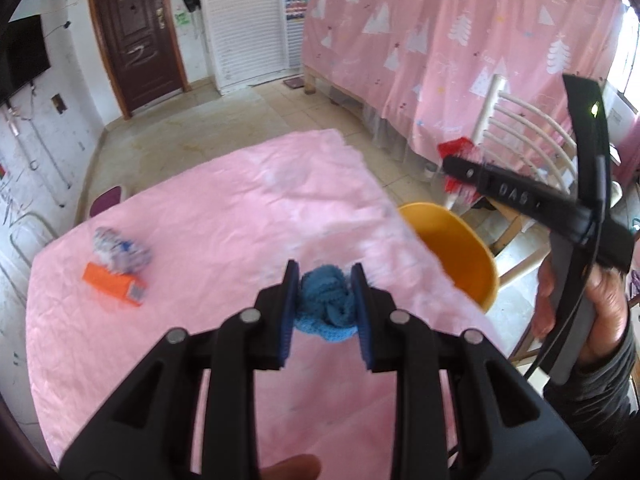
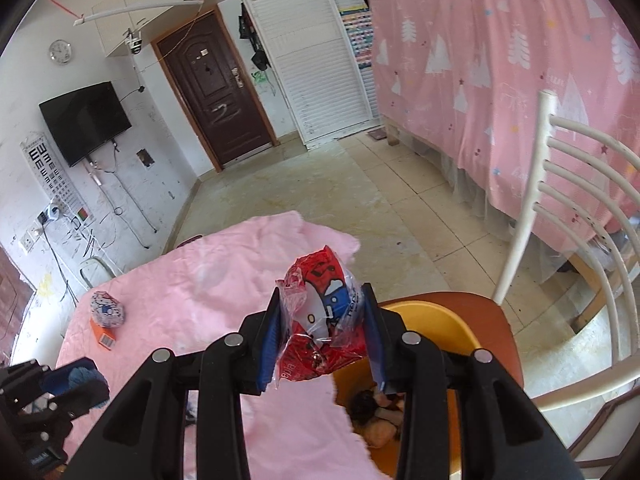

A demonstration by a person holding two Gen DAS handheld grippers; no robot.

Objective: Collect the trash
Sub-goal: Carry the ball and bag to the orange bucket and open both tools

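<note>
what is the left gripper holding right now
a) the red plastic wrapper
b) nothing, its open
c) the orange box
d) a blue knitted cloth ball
d: in the left wrist view the left gripper is clamped on the blue knitted cloth ball, while the red plastic wrapper sits in the right gripper and the orange box lies on the table.

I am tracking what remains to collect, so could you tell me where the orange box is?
The orange box lies on the pink tablecloth at the table's far left in both views, with a crumpled white-and-blue wrapper resting on it.
</note>
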